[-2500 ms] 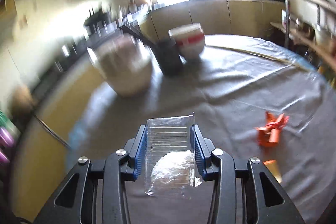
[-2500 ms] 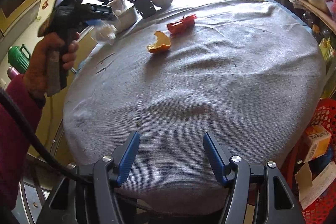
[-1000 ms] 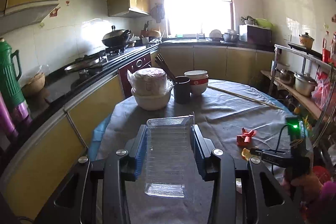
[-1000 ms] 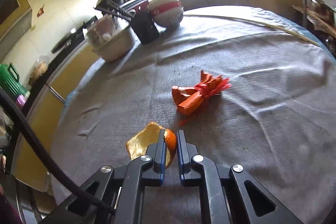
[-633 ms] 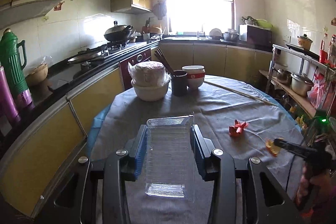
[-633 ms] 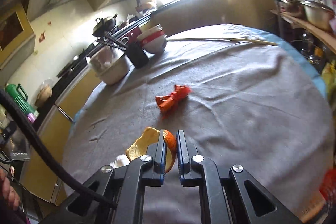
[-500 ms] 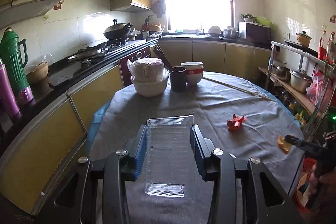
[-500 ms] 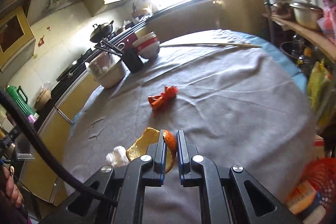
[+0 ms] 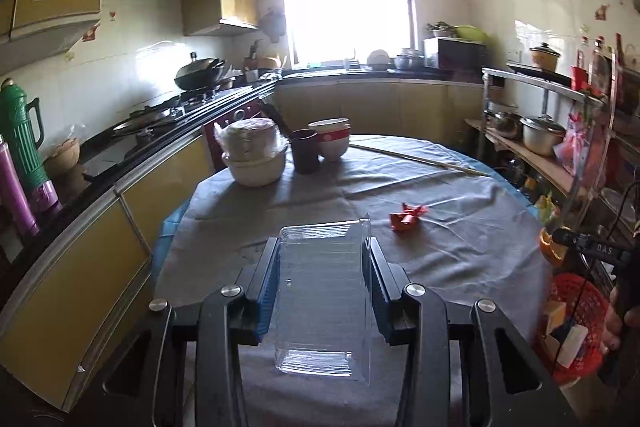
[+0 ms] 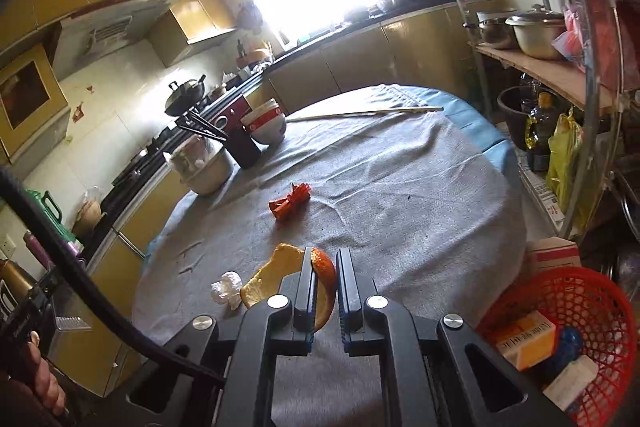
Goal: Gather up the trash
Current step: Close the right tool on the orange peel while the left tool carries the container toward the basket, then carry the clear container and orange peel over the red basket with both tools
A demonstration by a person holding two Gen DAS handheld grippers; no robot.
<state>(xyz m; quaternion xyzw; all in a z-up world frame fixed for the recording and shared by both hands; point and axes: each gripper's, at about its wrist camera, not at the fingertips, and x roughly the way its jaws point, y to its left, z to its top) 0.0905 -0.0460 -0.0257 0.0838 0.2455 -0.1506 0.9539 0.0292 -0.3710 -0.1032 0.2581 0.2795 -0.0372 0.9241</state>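
While the right tool [image 10: 325,267] pinches orange peel [image 10: 280,277], left tool [image 9: 323,255] grips container [image 9: 322,291].

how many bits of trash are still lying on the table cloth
2: a red wrapper near the middle of the table and a crumpled white tissue near its edge. The orange peel and clear plastic box are already in the grippers. More may be hidden behind them.

The round table [image 10: 400,187] is mostly bare grey cloth across its middle and right half. Obstacles cluster at the far left edge, about 11 o'clock: a covered bowl [image 10: 204,167], a dark cup of chopsticks [image 10: 244,145] and stacked bowls [image 10: 266,123]. A red wrapper [image 10: 290,205] lies near the centre, a white tissue wad [image 10: 227,290] at 8 o'clock. At 4 o'clock, beside the table, stands a red basket [image 10: 600,307] with its top unobstructed.
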